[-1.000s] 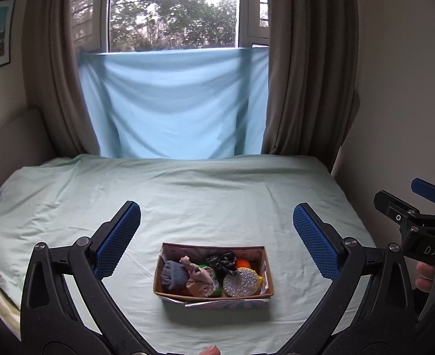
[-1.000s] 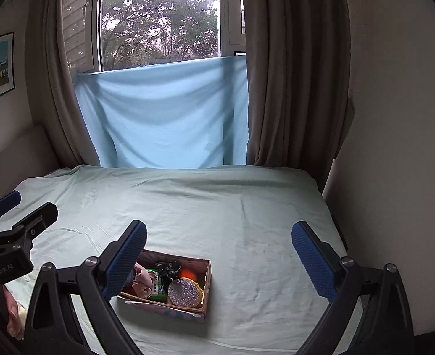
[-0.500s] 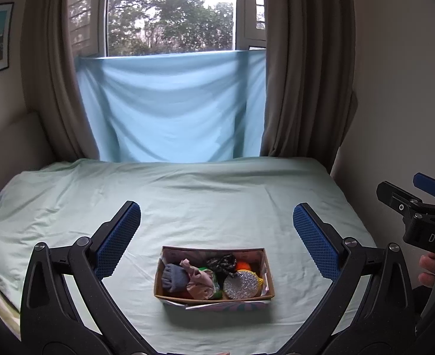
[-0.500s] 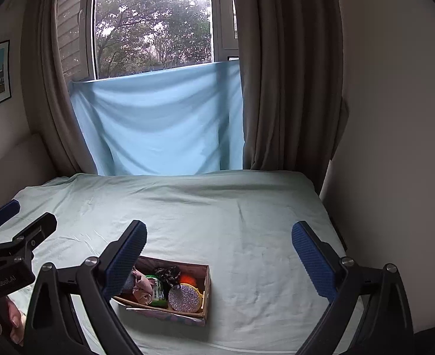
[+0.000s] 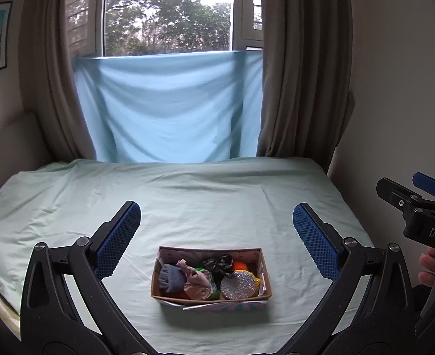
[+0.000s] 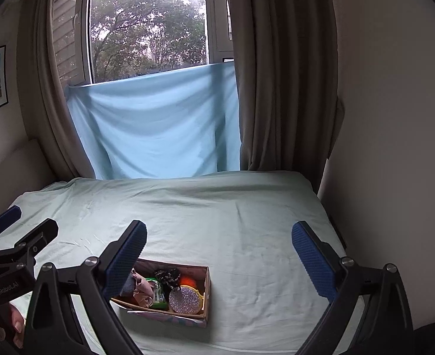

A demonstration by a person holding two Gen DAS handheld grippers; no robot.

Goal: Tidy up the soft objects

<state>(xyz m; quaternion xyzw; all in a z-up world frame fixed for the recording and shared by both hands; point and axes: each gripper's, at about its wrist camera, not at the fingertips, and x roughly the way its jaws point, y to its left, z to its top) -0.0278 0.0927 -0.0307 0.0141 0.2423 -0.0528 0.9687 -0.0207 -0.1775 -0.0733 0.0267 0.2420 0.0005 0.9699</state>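
A small cardboard box (image 5: 208, 294) sits on the pale green bed near its front edge; it also shows in the right wrist view (image 6: 207, 290). It holds several soft things: a blue-grey sock (image 5: 171, 278), a pink cloth (image 5: 196, 281), a dark patterned cloth (image 5: 219, 263), an orange ball (image 5: 241, 265) and a round silver glitter pad (image 5: 237, 285). My left gripper (image 5: 216, 236) is open and empty, hovering above and in front of the box. My right gripper (image 6: 217, 251) is open and empty, to the right of the box.
The bed (image 5: 217, 195) runs back to a light blue sheet (image 5: 170, 109) hung under the window, with brown curtains on both sides. A wall (image 6: 395, 118) borders the bed's right side. A padded headboard (image 5: 7, 136) stands at left.
Both grippers have risen and tilted up a little, so the box sits lower in both views. Both stay open and empty. The box has not moved.
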